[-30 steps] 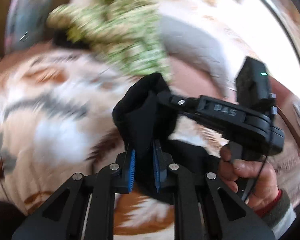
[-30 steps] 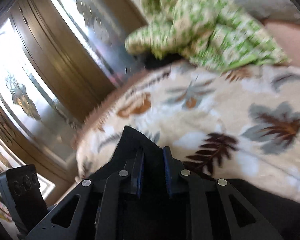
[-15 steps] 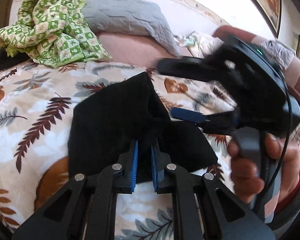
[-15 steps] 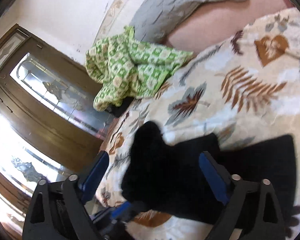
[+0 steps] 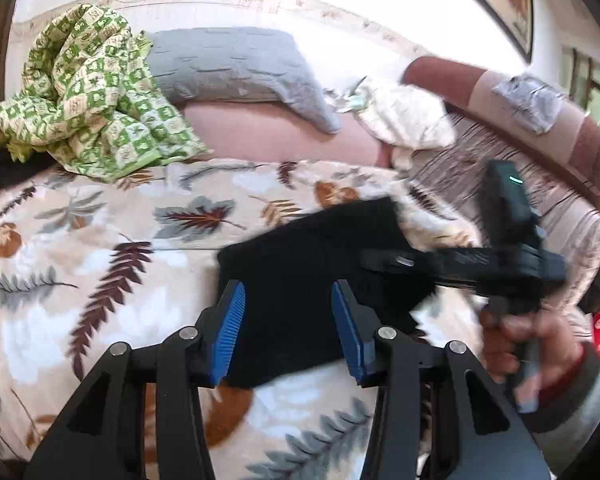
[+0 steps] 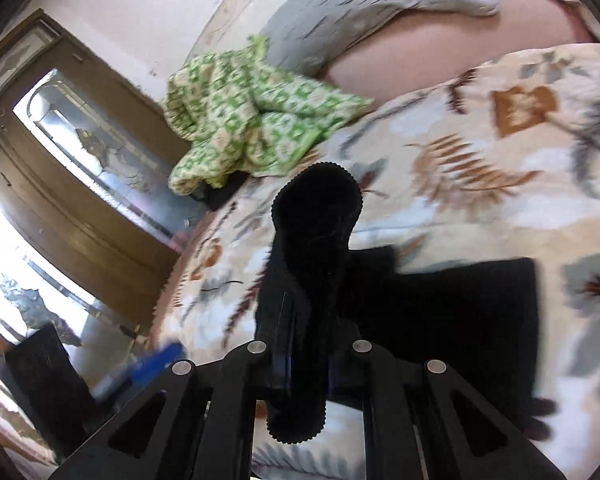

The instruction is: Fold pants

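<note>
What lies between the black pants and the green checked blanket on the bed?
Only bare leaf-print bedspread separates the black pants from the green checked blanket; the left wrist view shows it.

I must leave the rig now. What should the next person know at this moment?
Left gripper: jaws have just been opening, pads apart, black pants below them, not gripped.
Right gripper: jaws have just been closing, shut on a fold of the pants.
Pants lie partly folded on the leaf-print blanket.
Left to do: lay the held fold down and flatten it. Whether more folds are needed I cannot tell.
</note>
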`<state>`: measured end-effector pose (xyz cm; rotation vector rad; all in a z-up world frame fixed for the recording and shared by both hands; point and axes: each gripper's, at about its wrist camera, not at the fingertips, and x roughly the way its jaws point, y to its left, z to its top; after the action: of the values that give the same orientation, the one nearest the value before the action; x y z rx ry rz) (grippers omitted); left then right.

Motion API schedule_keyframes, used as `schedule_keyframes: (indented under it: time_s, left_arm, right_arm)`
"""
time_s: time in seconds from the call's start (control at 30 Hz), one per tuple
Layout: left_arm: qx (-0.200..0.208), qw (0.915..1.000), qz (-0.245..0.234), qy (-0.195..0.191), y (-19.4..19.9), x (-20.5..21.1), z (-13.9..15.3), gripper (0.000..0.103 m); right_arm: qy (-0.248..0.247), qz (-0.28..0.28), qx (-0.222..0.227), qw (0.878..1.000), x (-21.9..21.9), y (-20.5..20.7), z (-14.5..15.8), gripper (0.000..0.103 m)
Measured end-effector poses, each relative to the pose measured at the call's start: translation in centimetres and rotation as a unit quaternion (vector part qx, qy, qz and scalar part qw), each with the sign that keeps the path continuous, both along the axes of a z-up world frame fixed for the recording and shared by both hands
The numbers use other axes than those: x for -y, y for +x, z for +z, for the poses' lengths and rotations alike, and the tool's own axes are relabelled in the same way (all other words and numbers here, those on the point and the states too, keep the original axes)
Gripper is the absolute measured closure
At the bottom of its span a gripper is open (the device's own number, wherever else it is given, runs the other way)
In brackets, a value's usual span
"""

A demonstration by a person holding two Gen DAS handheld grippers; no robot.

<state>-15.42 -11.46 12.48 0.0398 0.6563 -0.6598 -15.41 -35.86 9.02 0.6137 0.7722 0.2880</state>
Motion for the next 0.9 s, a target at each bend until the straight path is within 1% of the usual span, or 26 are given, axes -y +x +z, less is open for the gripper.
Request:
schedule_keyframes:
  time_s: [0.07, 0.13, 0.17, 0.23, 0.3, 0.4, 0.47, 0.5, 0.53, 0.57, 0.63, 0.7, 0.8, 0.87, 0.9]
  left_arm:
    - [-0.011, 0.9997, 0.007, 0.020, 1.1, 1.0, -0.9, 0.060]
    - [-0.022, 0.9989, 0.015, 0.039, 2.0, 2.0, -2.2, 0.060]
    - [-0.032, 0.9980, 0.014, 0.052, 2.6, 2.8, -3.1, 0.060]
    - [-0.045, 0.9968, 0.015, 0.064, 3.2, 3.6, -4.3, 0.060]
    - [-0.056, 0.9951, 0.014, 0.080, 3.6, 4.6, -5.6, 0.060]
    - [-0.064, 0.9929, 0.014, 0.099, 3.8, 5.7, -7.1, 0.058]
    - [-0.063, 0.9922, 0.018, 0.107, 3.7, 6.0, -7.5, 0.055]
    - [-0.063, 0.9921, 0.018, 0.107, 3.7, 6.0, -7.4, 0.054]
    - [-0.065, 0.9921, 0.018, 0.105, 3.7, 6.0, -7.4, 0.054]
    - [-0.068, 0.9921, 0.018, 0.104, 3.8, 5.9, -7.3, 0.054]
    - [-0.062, 0.9929, 0.025, 0.099, 4.0, 5.6, -6.6, 0.053]
    - [-0.049, 0.9937, 0.036, 0.095, 4.5, 5.4, -5.6, 0.047]
    - [-0.047, 0.9929, 0.049, 0.098, 5.8, 5.8, -5.3, 0.046]
    - [-0.052, 0.9913, 0.054, 0.108, 6.6, 6.6, -6.0, 0.046]
    - [-0.055, 0.9903, 0.057, 0.114, 6.9, 6.9, -6.2, 0.046]
  right_arm:
    - [-0.011, -0.020, -0.018, 1.000, 1.3, -0.7, -0.9, 0.093]
    - [-0.016, -0.035, -0.031, 0.999, 2.2, -0.8, -1.9, 0.093]
    - [-0.027, -0.042, -0.036, 0.998, 2.6, -0.9, -2.2, 0.093]
    - [-0.042, -0.057, -0.049, 0.996, 3.3, -0.8, -2.7, 0.093]
    - [-0.049, -0.063, -0.051, 0.995, 3.6, -0.8, -3.0, 0.093]
    - [-0.064, -0.077, -0.062, 0.993, 4.3, -0.2, -3.8, 0.093]
    - [-0.063, -0.078, -0.084, 0.991, 4.7, 0.1, -5.2, 0.089]
    - [-0.061, -0.087, -0.088, 0.990, 4.9, 0.1, -5.6, 0.087]
    - [-0.054, -0.093, -0.084, 0.991, 5.2, -0.2, -5.5, 0.086]
    - [-0.054, -0.102, -0.083, 0.990, 5.4, -0.6, -5.1, 0.082]
    - [-0.088, -0.136, -0.074, 0.984, 6.0, -1.6, -3.6, 0.071]
    - [-0.115, -0.146, -0.049, 0.981, 6.1, -2.3, -1.8, 0.071]
    - [-0.113, -0.110, -0.010, 0.987, 4.9, -1.7, 0.2, 0.072]
    - [-0.123, -0.083, -0.013, 0.989, 3.6, -0.6, 0.0, 0.072]
    - [-0.132, -0.077, -0.020, 0.988, 3.0, 0.0, -0.5, 0.074]
